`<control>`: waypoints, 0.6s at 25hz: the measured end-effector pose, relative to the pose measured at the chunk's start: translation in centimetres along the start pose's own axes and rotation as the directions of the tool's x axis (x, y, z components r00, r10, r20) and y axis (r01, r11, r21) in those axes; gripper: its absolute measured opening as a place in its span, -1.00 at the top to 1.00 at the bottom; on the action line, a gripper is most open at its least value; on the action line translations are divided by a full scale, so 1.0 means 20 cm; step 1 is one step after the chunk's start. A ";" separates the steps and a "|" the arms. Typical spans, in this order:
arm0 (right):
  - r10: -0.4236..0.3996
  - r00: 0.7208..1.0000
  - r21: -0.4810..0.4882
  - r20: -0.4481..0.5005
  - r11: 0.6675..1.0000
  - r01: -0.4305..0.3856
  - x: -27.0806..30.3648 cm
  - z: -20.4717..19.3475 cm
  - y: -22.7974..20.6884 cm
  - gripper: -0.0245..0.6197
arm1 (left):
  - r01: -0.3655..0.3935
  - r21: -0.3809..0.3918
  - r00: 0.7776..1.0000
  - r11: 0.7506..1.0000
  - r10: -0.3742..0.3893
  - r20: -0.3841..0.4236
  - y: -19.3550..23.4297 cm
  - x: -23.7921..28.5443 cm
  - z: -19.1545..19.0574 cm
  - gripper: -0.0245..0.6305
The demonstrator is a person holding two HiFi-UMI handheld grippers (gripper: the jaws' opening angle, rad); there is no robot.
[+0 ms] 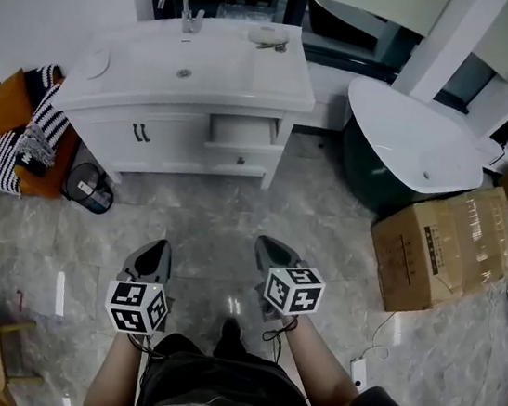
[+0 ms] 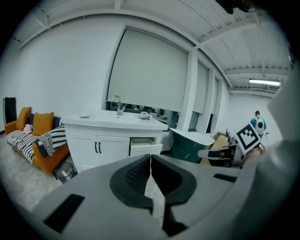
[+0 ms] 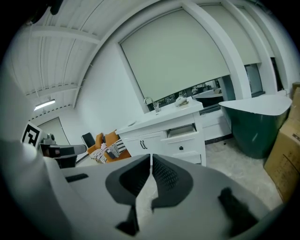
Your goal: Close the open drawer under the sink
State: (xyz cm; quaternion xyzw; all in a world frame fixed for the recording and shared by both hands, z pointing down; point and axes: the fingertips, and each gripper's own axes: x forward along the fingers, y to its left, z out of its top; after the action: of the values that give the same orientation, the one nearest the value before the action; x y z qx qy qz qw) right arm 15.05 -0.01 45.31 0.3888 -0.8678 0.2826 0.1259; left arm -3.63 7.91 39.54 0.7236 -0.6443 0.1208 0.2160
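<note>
1. The white vanity cabinet (image 1: pixel 178 144) fills the upper left-centre of the head view. Its worktop (image 1: pixel 254 66) carries the sink (image 1: pixel 185 61) and tap (image 1: pixel 179 1).
2. To its right on the marbled floor stand a dark green bathtub (image 1: pixel 371 167) and a cardboard box (image 1: pixel 445 243).
3. The drawer (image 1: pixel 242 133) — the thing to be closed — juts open just under the worktop's right end, beside the two cabinet doors. Both gripper views show it ahead, upper centre.
4. It looks a stiff, boxy wooden drawer, probably light and free-running. It likely needs no grasp — a steady, square push on the middle of its flat front should send it home, while a shove at one corner could skew it.
5. The left gripper (image 1: pixel 165 245) and the right gripper (image 1: pixel 264 242) sit low in the head view, pointing toward the cabinet and well apart from it. Each has its jaws pressed together with nothing between them.
</note>
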 end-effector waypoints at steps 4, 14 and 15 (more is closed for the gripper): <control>-0.008 1.000 0.017 -0.016 1.000 0.008 0.09 0.01 -0.04 0.84 | -0.004 0.004 1.000 1.000 0.004 0.008 0.03 0.06 0.05 0.88; -0.086 0.995 0.051 -0.057 0.995 0.089 0.38 0.06 -0.09 0.84 | 0.037 -0.036 0.999 0.999 -0.038 -0.022 0.32 0.36 0.11 0.88; -0.097 0.993 0.051 -0.062 0.994 0.101 0.42 0.06 -0.10 0.84 | 0.045 -0.034 0.999 0.998 -0.046 -0.024 0.35 0.40 0.14 0.88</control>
State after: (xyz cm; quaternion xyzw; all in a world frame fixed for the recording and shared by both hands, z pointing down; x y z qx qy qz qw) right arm 10.88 -6.94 48.79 0.4260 -0.8354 0.3109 0.1549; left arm -9.67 -0.96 41.89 0.7329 -0.6268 0.1141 0.2388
